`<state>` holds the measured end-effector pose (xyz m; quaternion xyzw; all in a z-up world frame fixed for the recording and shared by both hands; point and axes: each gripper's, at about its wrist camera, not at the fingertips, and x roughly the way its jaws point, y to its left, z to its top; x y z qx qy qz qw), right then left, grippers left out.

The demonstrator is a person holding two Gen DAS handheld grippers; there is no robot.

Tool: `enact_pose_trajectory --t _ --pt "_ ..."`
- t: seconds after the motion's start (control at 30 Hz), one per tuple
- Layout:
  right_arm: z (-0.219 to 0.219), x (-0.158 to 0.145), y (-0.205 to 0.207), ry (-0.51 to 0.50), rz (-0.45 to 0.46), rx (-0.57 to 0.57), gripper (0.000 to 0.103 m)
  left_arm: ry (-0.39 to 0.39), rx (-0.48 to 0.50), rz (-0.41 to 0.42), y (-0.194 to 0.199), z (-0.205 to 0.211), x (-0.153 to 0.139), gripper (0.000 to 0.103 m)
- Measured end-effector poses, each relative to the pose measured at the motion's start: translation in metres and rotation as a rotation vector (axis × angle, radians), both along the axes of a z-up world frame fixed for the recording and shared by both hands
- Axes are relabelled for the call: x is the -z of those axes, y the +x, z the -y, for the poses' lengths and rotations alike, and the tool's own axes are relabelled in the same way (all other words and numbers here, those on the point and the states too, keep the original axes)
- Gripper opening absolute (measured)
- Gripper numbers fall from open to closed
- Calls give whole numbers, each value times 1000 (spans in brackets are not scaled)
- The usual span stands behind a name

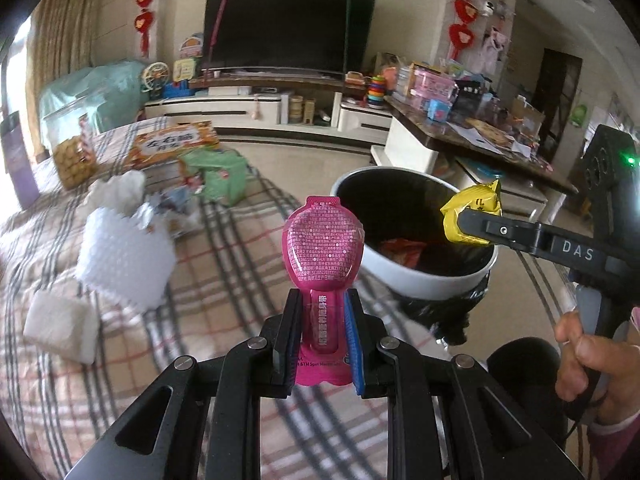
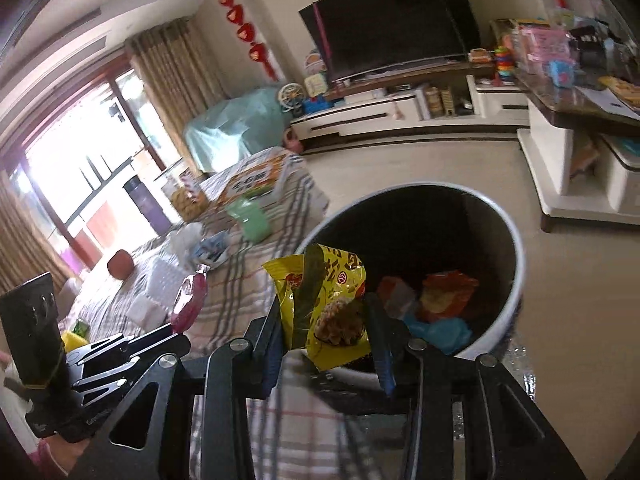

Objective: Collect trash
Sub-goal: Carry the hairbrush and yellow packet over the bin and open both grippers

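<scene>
Left wrist view: step in hand looks like carry-to-bin, both pieces already picked. Left claw (image 1: pixel 322 316) clamped on the stem of a pink sachet (image 1: pixel 323 240), fingers nearly together, sachet standing upright at 12 o'clock from the claw. Trash bin (image 1: pixel 432 284) sits at 2 o'clock, some wrappers already inside. Right claw (image 1: pixel 474 226) enters from 3 o'clock, pinching a yellow wrapper (image 1: pixel 476 210) over the bin's rim. More litter lies on the plaid-covered table (image 1: pixel 224 256) at 10 o'clock.

Right wrist view: right claw (image 2: pixel 326 320) closed on the yellow wrapper (image 2: pixel 324 304), narrow gap; bin (image 2: pixel 508 312) mouth at 1 o'clock, just ahead. Next move probably: push forward over the opening, release; the left follows with the sachet (image 2: pixel 191 300), seen at 9 o'clock.
</scene>
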<state>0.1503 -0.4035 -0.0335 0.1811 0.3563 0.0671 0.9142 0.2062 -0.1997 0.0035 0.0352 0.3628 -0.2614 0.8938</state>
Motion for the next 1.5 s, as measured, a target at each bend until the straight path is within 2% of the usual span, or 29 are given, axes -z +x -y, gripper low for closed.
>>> enact_pose_trajectory --t 0.8,1.5 --pt "49 9 20 36 -35 55 38 32 77 5 45 74 4 19" --pt "62 16 36 46 -69 59 39 45 88 -21 63 101 10 19"
